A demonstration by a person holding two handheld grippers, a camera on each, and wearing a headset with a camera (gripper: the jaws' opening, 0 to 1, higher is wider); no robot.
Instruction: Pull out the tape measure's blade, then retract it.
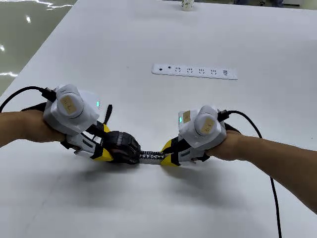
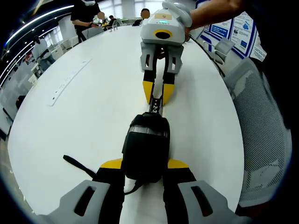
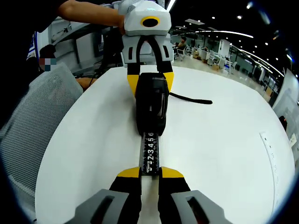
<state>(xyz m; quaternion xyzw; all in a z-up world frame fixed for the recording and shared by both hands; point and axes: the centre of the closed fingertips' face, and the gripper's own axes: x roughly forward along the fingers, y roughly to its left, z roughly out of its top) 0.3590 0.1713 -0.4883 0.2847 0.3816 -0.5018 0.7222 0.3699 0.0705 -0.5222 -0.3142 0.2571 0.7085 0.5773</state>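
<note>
On the white table [image 1: 198, 39] we count 1 tape measure [image 1: 121, 147], 1 power strip [image 1: 194, 71] and 2 grippers. Our left gripper [image 2: 145, 164] clamps the case. Our right gripper [image 3: 149, 173], level and facing it, pinches the short blade [image 3: 149, 156].

Open surface runs across the middle and left of the table [image 1: 148, 39]; we see free passage there on every side of the hands.

Obstacles:
- A power strip [image 1: 194, 71] lies flat toward the far edge, well apart from the grippers.
- A small white container [image 1: 187, 5] sits at the far edge.
- Between the left gripper [image 1: 106, 144] and right gripper [image 1: 167, 154], the gap is bridged by the tape measure [image 1: 120, 147] and its blade [image 1: 151, 157].
- A black strap [image 2: 77, 164] trails just beside the left gripper.
- A cable [image 1: 272, 188] runs toward the near edge.
- A mesh chair [image 2: 261, 121] stands off the near edge.
</note>
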